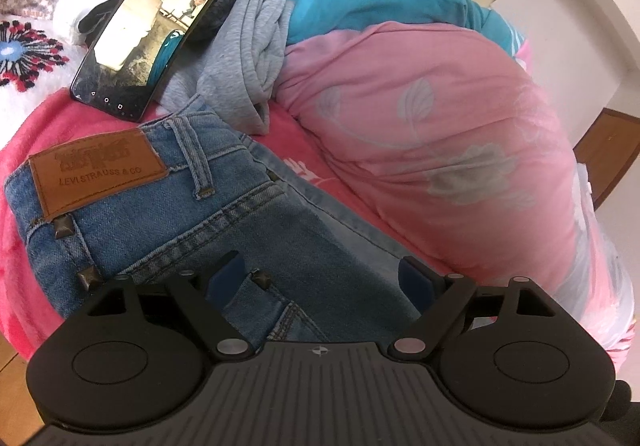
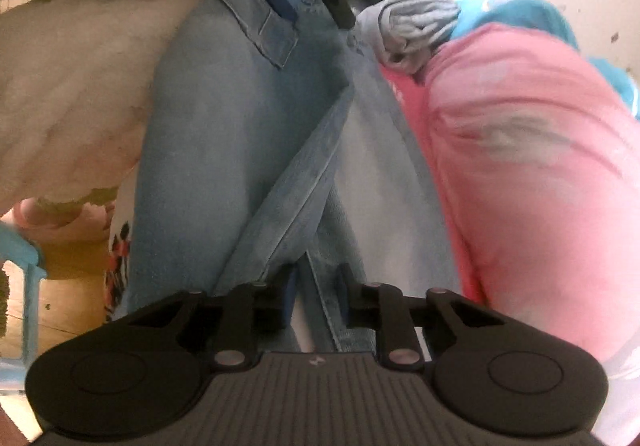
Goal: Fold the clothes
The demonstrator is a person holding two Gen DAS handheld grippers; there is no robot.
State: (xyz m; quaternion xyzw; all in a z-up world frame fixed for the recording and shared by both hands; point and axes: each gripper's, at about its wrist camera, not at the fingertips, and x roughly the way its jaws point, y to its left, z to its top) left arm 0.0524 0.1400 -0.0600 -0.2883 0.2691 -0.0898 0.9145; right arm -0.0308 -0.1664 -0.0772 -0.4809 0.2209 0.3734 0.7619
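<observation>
Your right tongs [image 2: 316,286] sit narrowed around a denim seam, contact unclear; left tongs [image 1: 320,278] spread wide, empty, over the waistband. One pair of jeans [image 1: 168,214] on the bed, legs running from waistband toward you. One pink quilt [image 1: 432,150] alongside, one grey garment [image 1: 248,58], one phone [image 1: 148,34] beyond.

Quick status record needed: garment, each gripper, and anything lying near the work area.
garment: jeans spread on the pink bedcover, waistband end toward the phone
left gripper: open, jaws wide over the jeans near the waistband
right gripper: jaws narrow, a denim edge between them; grip unclear
nearby: phone propped, grey garment, pink quilt
</observation>
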